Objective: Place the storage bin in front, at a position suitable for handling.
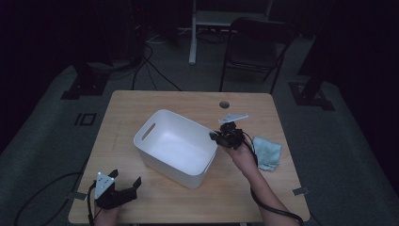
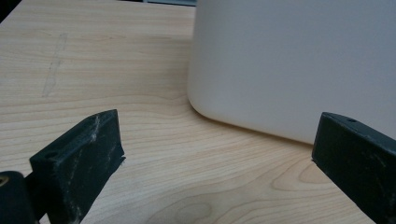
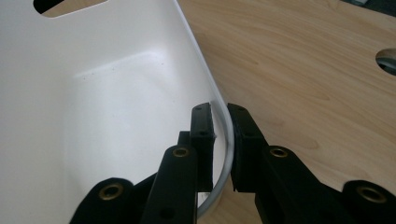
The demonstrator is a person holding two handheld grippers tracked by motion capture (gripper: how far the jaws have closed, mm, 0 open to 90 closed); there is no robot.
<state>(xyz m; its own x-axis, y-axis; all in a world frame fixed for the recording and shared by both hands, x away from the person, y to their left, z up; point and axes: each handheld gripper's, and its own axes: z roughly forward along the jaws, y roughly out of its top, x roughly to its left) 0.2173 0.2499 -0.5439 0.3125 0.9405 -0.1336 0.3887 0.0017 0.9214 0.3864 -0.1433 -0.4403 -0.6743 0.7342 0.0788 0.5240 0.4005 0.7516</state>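
Down at the near-left corner of the table [image 1: 155, 101], the left claw [image 1: 128, 184] sits low with its jaws spread wide, nothing between them, aimed up and to the right at the white bin [image 1: 176, 147]. From the left gripper view you just get the bin's rounded outer corner [image 2: 289, 65] ahead, so it's close but not touching.

That bin is in the middle of the table, turned at an angle: long axis runs from far-left to near-right, open top up, with a slot handle [image 1: 148, 130] cut in its far-left end wall. Inside looks bare, though the dim light makes the bottom hard to read.

On the right, the person's forearm [image 1: 263, 193] comes in from the bottom edge and reaches forward-left, hand wrapped around the right claw [image 1: 215, 137]. Its jaws are pinching the bin's rim [image 3: 223, 121] at the right-hand wall, one jaw inside, one outside.

Just right of that hand lies a crumpled pale blue cloth [image 1: 268, 151], partly behind the wrist.
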